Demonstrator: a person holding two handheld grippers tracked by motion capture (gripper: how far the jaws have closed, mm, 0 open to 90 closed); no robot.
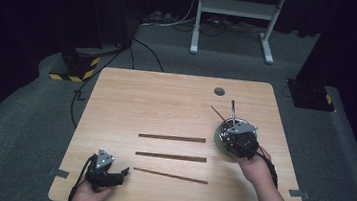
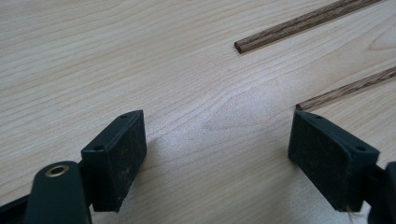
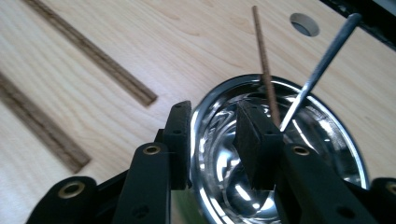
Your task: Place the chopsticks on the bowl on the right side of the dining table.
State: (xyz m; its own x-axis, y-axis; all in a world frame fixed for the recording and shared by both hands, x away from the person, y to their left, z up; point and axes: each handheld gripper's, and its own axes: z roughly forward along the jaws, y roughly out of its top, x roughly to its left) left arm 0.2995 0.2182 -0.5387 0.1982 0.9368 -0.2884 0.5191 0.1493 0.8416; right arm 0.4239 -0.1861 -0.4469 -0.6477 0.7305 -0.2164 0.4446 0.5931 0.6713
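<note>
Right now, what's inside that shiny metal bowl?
The shiny metal bowl holds a brown wooden stick and a thin metal rod, both leaning out over its rim. One jaw of the right hand-held gripper reaches inside and covers part of the bottom.

A round hole (image 1: 219,91) is sitting in the wooden table (image 1: 166,99), a white metal stand (image 1: 236,8) and cables (image 1: 174,22) lying beyond.

Black hand-held grippers (image 1: 106,172), grey plates
</note>
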